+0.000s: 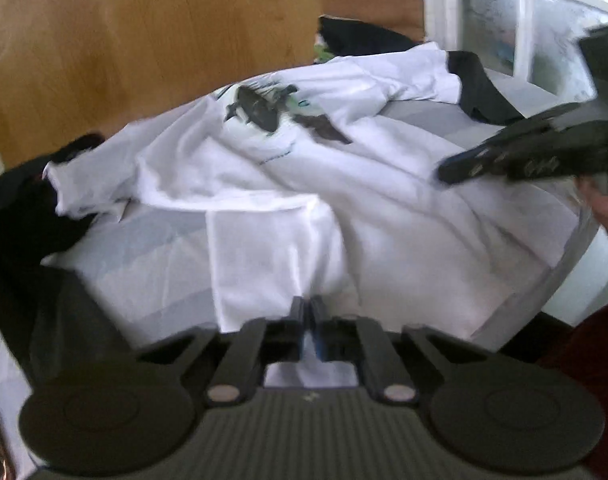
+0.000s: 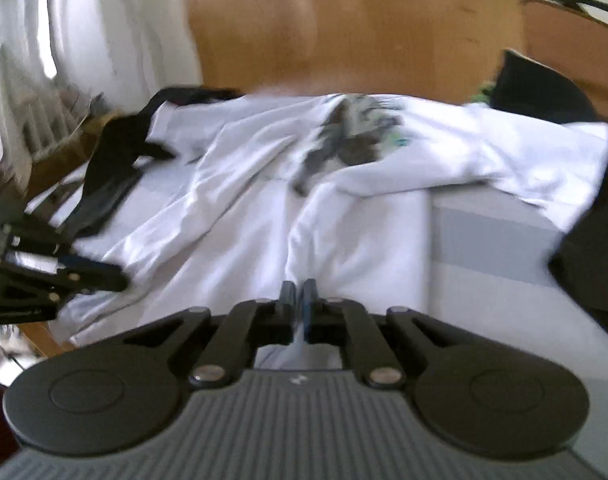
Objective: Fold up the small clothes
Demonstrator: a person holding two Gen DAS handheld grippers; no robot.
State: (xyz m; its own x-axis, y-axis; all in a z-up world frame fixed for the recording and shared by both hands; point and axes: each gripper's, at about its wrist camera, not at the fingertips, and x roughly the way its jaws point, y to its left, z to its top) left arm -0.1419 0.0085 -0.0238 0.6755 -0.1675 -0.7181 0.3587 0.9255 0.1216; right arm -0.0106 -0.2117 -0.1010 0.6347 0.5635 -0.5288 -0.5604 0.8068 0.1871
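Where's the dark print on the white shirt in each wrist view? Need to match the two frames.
Left wrist: print sits upper centre, left of the middle, on the far part of the shirt.
Right wrist: print sits upper centre, right of the middle, blurred.
Shared landmark: the wooden chair back behind the shirt, also at the top of the right view.

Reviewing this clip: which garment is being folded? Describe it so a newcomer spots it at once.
On the grey striped surface before the wooden panel, it is the white T-shirt spread across the middle. Unlike the plain black clothes around it, it bears a dark printed graphic, and both grippers pinch its near edge.
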